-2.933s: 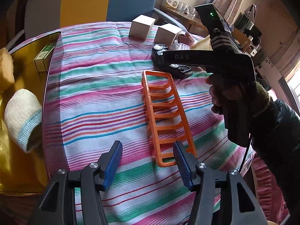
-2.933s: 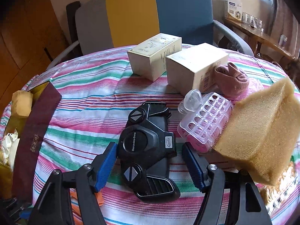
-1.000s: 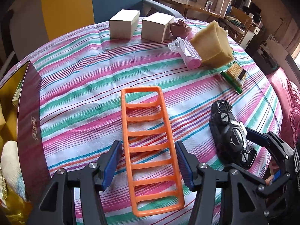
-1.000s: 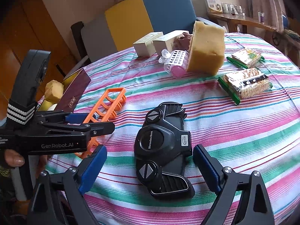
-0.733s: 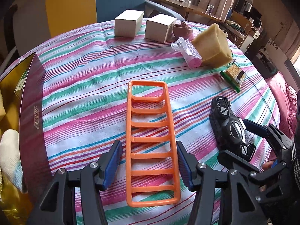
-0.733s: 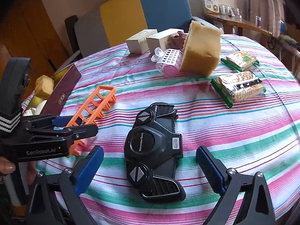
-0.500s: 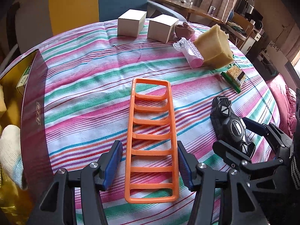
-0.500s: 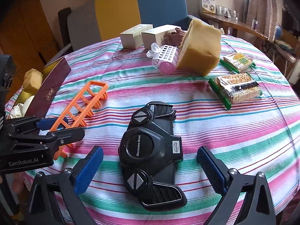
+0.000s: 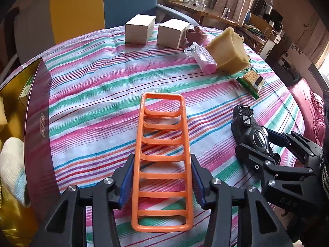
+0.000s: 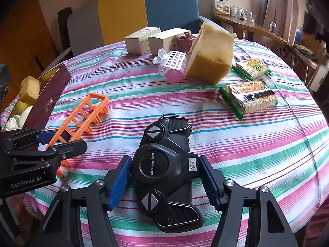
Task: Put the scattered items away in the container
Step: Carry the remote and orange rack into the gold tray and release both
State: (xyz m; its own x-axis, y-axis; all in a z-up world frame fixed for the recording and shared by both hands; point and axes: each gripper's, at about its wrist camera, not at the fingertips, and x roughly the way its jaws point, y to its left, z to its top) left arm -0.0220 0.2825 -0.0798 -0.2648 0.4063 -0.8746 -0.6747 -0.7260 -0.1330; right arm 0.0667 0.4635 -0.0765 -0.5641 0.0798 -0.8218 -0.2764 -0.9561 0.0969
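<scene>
An orange ladder-shaped plastic rack [image 9: 162, 135] lies flat on the striped tablecloth. My left gripper [image 9: 162, 168] is shut on its long sides, blue pads against both rails; from the right wrist view the rack [image 10: 82, 113] sits between those fingers [image 10: 61, 142]. A black toy remote controller [image 10: 162, 164] lies near the table's front edge. My right gripper [image 10: 164, 164] is closing around its waist, and both pads touch its sides; the controller [image 9: 250, 131] also shows in the left wrist view. The dark red box [image 9: 39, 111] with a gold inside stands at the left.
At the far side are two white cartons [image 9: 139, 30], a pink sock [image 9: 195, 34], a yellow sponge block [image 10: 209, 55] and a pink roller pack [image 10: 174, 65]. Two cracker packs [image 10: 250, 98] lie at the right. The box holds a white sock [image 9: 10, 164] and a sponge.
Both grippers closed in: the left one's pads came onto the orange rack's rails, the right one's pads came onto the controller's sides. Neither hand has shifted much.
</scene>
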